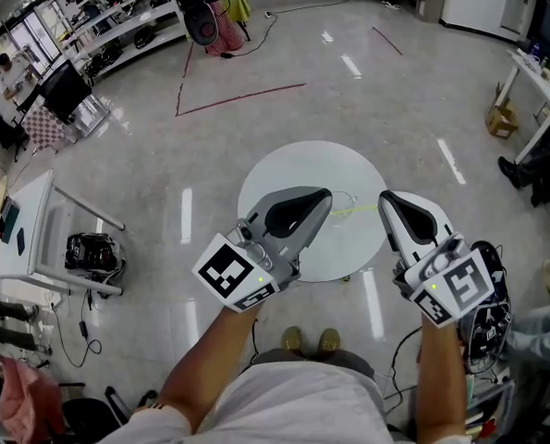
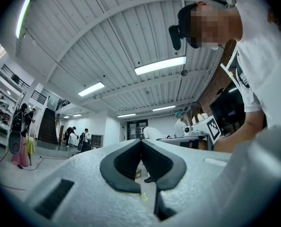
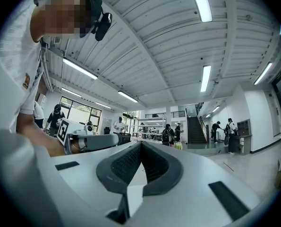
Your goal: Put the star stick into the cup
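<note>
A round white table (image 1: 284, 178) stands below me. On it, between the two grippers, lies a thin yellow-green star stick (image 1: 356, 211). Just beside it is the faint outline of a clear cup (image 1: 345, 198). My left gripper (image 1: 326, 196) hovers over the table's middle, shut with nothing in it. My right gripper (image 1: 385, 198) hangs over the table's right edge, also shut and empty. In the left gripper view the grey pads (image 2: 131, 162) meet at the tip, and in the right gripper view the pads (image 3: 152, 162) meet too. Both gripper views look out over the room and ceiling, not at the table.
A white side table (image 1: 25, 229) and a black device with cables (image 1: 91, 252) stand at the left. Red tape lines (image 1: 242, 95) mark the floor beyond. A cardboard box (image 1: 501, 118) sits at the far right. A black bag (image 1: 492, 313) lies by my right hand.
</note>
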The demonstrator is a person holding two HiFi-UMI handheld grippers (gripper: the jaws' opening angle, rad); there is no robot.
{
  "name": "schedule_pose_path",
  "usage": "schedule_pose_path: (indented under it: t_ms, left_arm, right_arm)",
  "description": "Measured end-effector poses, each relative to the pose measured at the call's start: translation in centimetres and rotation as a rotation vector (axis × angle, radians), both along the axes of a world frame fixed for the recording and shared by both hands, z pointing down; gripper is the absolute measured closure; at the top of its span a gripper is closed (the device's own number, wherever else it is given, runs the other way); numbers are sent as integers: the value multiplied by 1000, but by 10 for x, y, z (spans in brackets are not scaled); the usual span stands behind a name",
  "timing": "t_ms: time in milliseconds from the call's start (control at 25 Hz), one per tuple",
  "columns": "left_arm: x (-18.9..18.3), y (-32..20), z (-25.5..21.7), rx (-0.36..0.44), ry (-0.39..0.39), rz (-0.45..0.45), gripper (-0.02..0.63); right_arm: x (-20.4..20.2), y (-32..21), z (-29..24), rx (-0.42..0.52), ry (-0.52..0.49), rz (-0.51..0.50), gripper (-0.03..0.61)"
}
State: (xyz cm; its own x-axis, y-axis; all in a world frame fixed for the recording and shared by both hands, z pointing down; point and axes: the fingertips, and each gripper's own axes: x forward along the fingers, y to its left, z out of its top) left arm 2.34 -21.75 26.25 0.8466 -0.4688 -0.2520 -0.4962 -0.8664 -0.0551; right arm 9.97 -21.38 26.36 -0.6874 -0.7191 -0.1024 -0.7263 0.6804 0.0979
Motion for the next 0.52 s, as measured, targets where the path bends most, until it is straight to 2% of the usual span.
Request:
schedule_pose_path:
  t_ms: [520]
  left_arm:
    - [1,-4,3,-6,-3,11,598]
  right_arm:
    - [0,-3,5,-13,0,5,568]
